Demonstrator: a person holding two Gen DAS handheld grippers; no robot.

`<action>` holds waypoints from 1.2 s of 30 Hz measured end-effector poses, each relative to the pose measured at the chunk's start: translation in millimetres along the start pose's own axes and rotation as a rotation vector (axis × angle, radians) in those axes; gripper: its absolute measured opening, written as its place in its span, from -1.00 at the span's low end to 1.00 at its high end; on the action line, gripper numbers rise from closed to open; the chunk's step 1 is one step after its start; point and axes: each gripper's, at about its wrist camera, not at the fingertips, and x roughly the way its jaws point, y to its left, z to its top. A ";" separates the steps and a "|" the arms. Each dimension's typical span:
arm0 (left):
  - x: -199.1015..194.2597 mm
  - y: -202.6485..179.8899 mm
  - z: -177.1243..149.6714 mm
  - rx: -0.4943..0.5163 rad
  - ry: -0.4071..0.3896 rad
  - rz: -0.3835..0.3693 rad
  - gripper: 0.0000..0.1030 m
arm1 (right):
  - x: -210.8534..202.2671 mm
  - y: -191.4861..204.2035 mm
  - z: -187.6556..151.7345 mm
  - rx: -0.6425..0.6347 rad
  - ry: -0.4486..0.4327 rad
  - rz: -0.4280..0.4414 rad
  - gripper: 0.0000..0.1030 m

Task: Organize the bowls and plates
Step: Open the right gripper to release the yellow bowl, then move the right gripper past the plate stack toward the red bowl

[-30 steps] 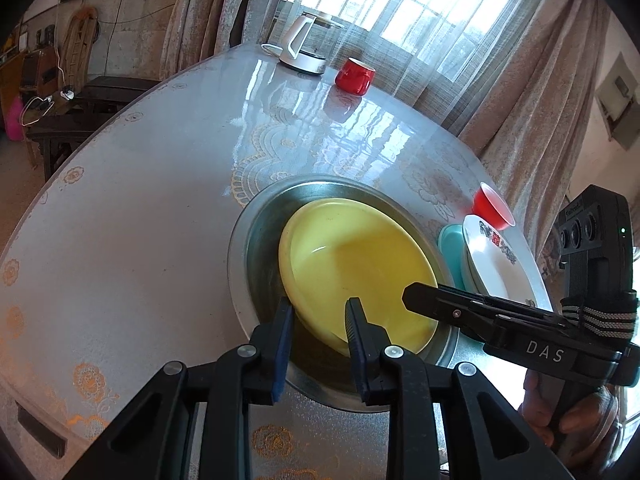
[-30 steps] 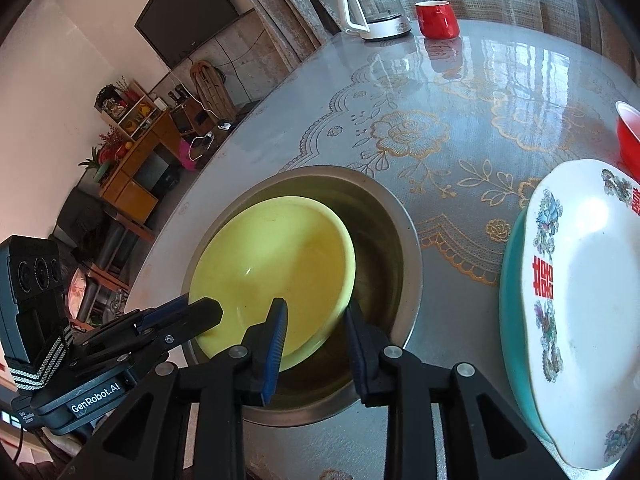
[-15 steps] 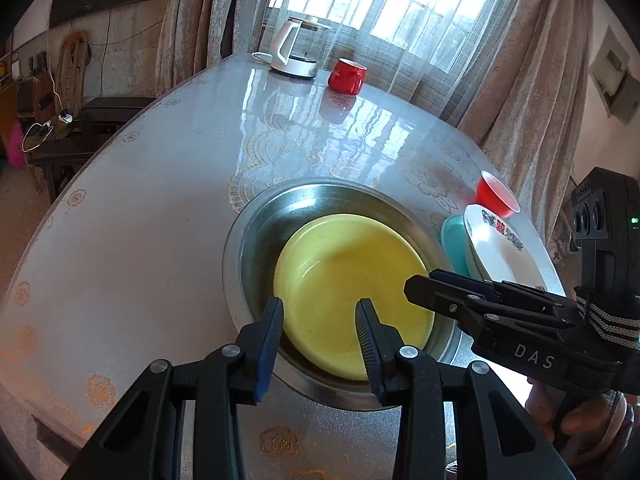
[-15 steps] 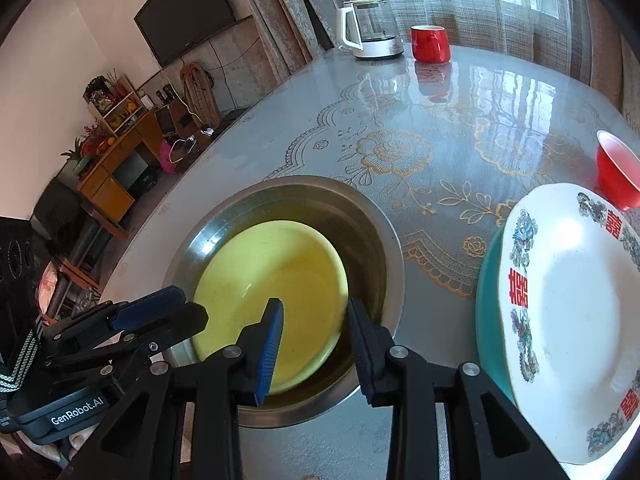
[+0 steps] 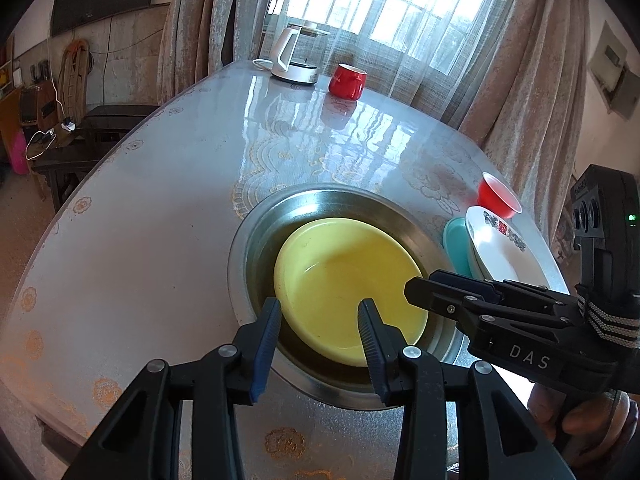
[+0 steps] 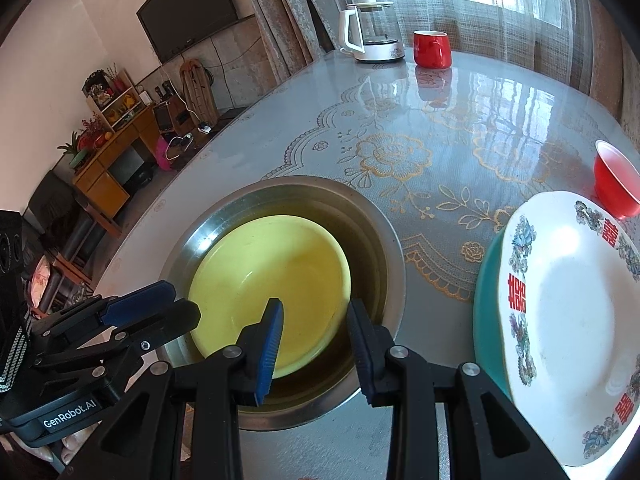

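While both sets of fingers [image 5: 320, 316] [image 6: 314, 318] stand apart and empty above the yellow bowl [image 5: 348, 292], the left still opening, lift clear before reaching for the white plate [image 6: 568, 320].

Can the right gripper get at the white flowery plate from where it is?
Probably yes. The white plate lies on top of a teal plate, just beside the right gripper, with nothing lying on it. The jaws hang empty over the yellow bowl, so only a short sideways swing seems needed.

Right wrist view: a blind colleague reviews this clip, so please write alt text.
A yellow bowl sits inside a steel basin on a patterned table, with the right tool open above its near rim. A decorated white plate rests on a teal one to the right.
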 end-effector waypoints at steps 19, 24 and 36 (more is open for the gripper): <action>-5.9 0.5 0.8 0.010 -0.031 0.042 -0.02 | -5.3 -3.8 -2.9 0.035 -0.033 0.034 -0.34; -9.5 -2.5 2.1 0.018 -0.048 0.039 0.01 | -12.3 -5.7 -1.3 0.055 -0.069 0.065 -0.34; -12.8 -14.3 17.2 0.047 -0.097 0.060 0.06 | -29.2 -16.6 -0.1 0.097 -0.139 0.111 -0.27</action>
